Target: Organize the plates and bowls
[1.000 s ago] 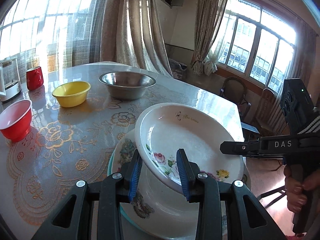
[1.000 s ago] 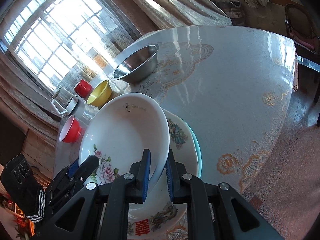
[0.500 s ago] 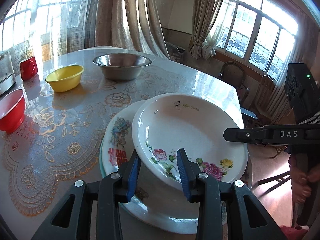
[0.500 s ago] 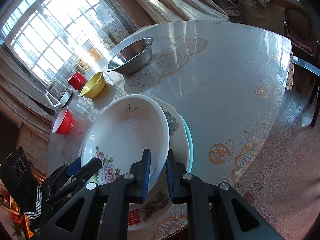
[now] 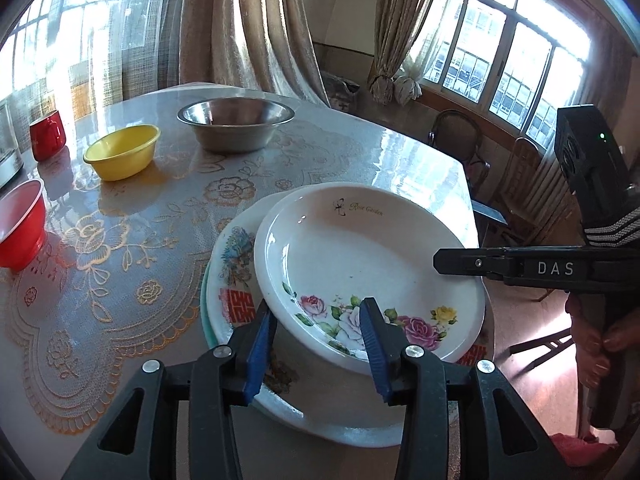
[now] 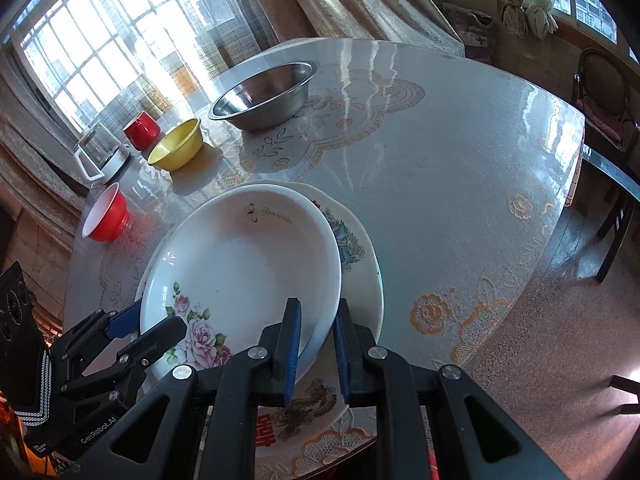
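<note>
Your right gripper [image 6: 316, 344] jaws pinch the rose plate [image 5: 360, 276] rim at the bench's near edge, left gripper [image 5: 318, 346] jaws open astride it, plate tilted over the stack [image 5: 236, 280].

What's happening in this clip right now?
A person with two handheld grippers is stacking dishes. Both the left gripper and right gripper straddle the rim of the rose-patterned plate, which sits over a stack of plates. The steel bowl, yellow bowl and red bowl stand apart on the table.
</note>
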